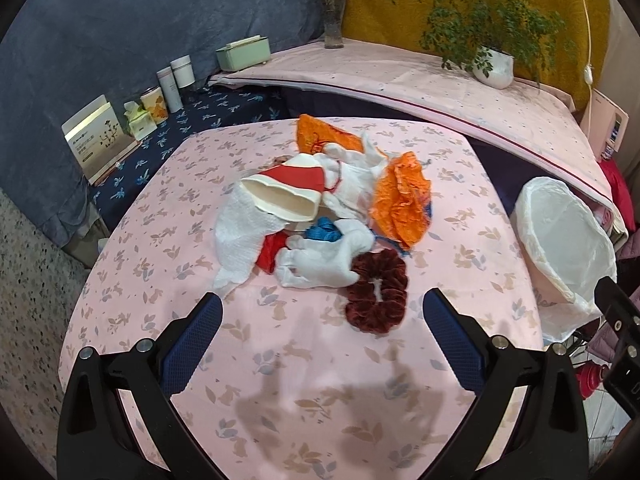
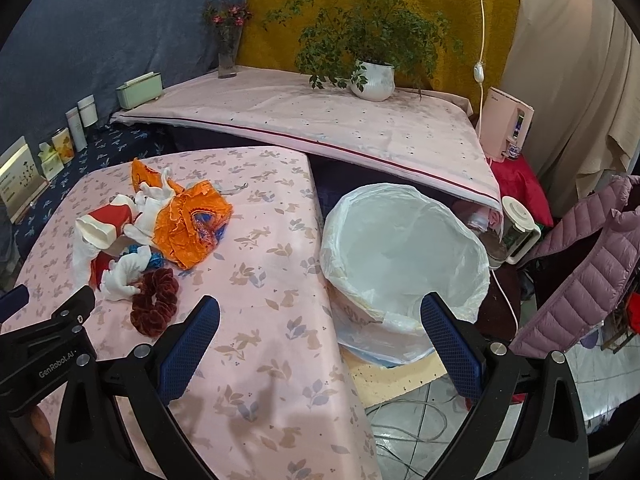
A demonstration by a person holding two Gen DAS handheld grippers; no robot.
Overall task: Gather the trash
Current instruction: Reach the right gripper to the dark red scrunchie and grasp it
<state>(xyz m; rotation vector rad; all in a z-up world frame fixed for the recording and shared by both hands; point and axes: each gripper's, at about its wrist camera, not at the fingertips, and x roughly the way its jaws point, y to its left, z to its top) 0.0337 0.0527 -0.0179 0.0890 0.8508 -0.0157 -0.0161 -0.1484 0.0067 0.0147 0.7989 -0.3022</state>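
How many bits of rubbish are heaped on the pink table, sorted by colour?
Orange crinkled wrappers: 2
White tissue or paper pieces: 3
Red and cream paper cup: 1
Blue wrapper: 1
Dark red scrunchie: 1
Red scrap under the tissue: 1
Total: 9, though overlapping pieces make the white count uncertain.

tongs (image 1: pixel 322 320) wide, empty | trash pile (image 1: pixel 320 216) ahead | bin (image 1: pixel 560 248) perhaps unfilled

Back ledge has a potted plant (image 2: pixel 372 80) near its right end, flower vase (image 2: pixel 229 54) at the far left corner, green box (image 2: pixel 140 89) beside it. Pink puffer jacket (image 2: pixel 592 264) hanging off right.
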